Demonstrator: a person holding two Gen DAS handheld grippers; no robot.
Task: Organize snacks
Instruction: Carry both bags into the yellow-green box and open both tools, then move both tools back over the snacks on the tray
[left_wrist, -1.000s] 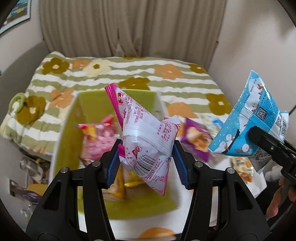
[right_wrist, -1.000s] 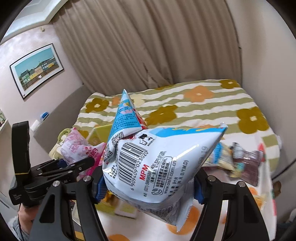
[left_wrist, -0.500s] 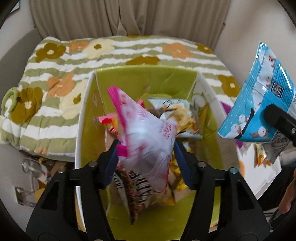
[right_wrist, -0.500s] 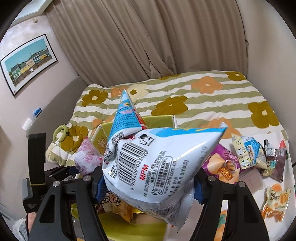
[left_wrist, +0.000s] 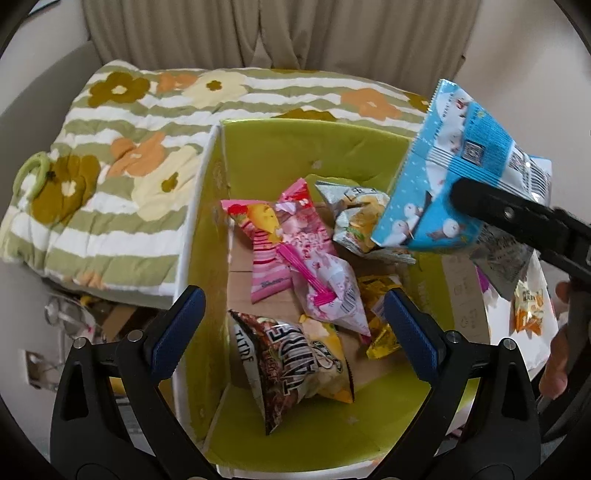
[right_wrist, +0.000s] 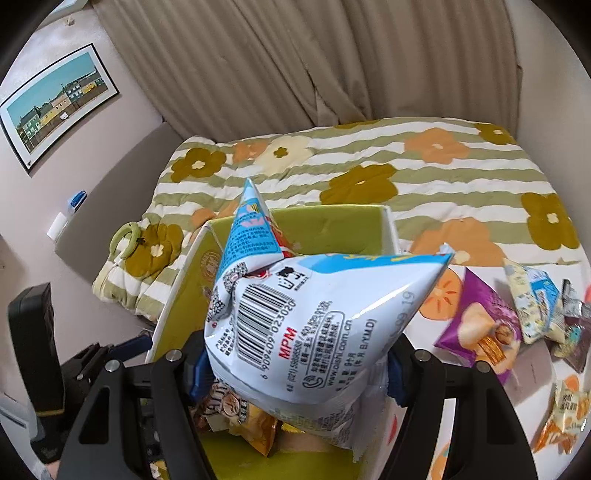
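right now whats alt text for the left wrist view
The open left tool hangs over a green box of snack bags, a pink bag lying loose below it. At right, the right tool grips a blue bag over the box.

Box (left_wrist: 280, 155): yellow-green inside, white rim, holding a pink-and-white striped packet (left_wrist: 269, 251), a pale pink packet with a magenta seam (left_wrist: 328, 280) and a brown-and-yellow bag (left_wrist: 295, 365). Held packet (right_wrist: 314, 325) at 2 o'clock: sky blue and white, black barcode, red lettering. Bedspread (right_wrist: 424, 173): olive-and-white stripes with orange, mustard and cream flowers; gripper pads (left_wrist: 177, 332): blue.
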